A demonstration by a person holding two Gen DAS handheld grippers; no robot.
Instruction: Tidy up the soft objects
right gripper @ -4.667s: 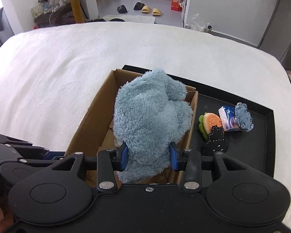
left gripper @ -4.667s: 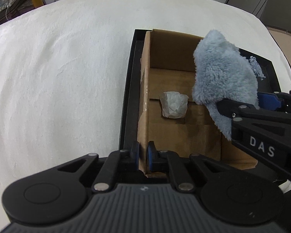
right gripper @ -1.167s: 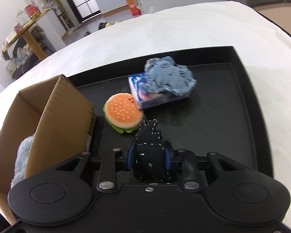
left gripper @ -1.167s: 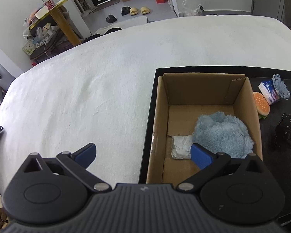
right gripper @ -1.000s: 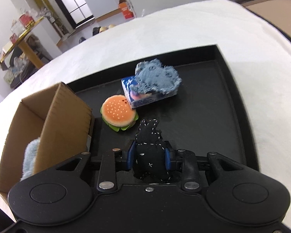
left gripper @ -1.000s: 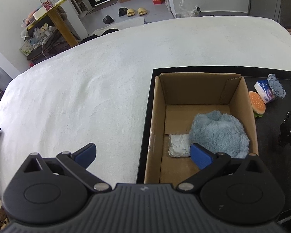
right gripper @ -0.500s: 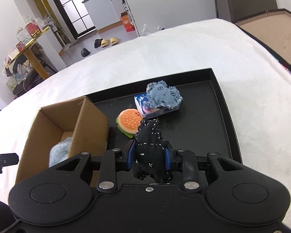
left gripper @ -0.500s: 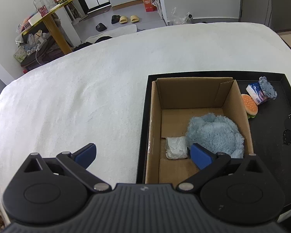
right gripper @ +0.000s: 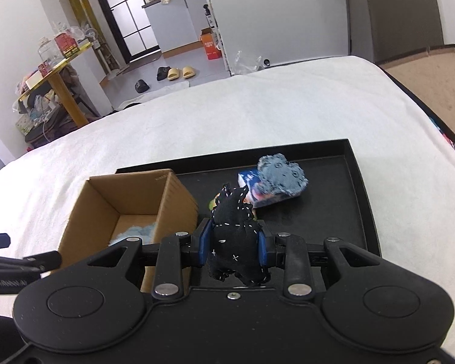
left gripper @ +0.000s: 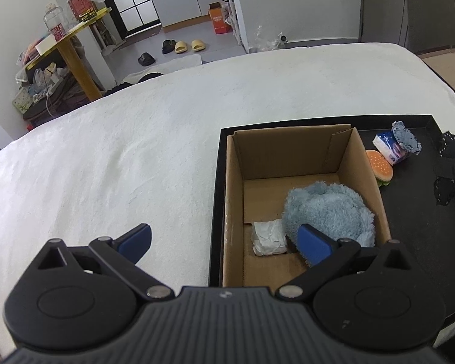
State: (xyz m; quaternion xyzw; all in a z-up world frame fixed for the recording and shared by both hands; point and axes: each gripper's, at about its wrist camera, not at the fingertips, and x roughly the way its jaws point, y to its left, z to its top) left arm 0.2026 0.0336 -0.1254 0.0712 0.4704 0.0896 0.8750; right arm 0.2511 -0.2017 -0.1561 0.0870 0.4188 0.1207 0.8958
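Observation:
My right gripper (right gripper: 232,244) is shut on a black stitched plush (right gripper: 233,230) and holds it above the black tray (right gripper: 358,209), right of the cardboard box (right gripper: 179,206). The plush also shows at the right edge of the left wrist view (left gripper: 450,176). The box (left gripper: 232,200) holds a fluffy blue plush (left gripper: 330,209) and a crumpled white wad (left gripper: 268,236). A burger toy (left gripper: 379,166), a tissue pack (left gripper: 389,148) and a denim patch (left gripper: 405,141) lie on the tray. My left gripper (left gripper: 224,239) is open and empty, near the box's front left corner.
The tray and box rest on a white bed cover (left gripper: 121,157). Beyond the bed are a yellow table (left gripper: 72,48) with clutter, slippers (left gripper: 188,45) on the floor and an orange carton (left gripper: 218,18). A brown surface (right gripper: 433,82) lies off the bed's right side.
My right gripper has lifted the black plush higher above the tray and drawn back. My left gripper has risen and pulled back a little, still open. The blue plush stays in the box.

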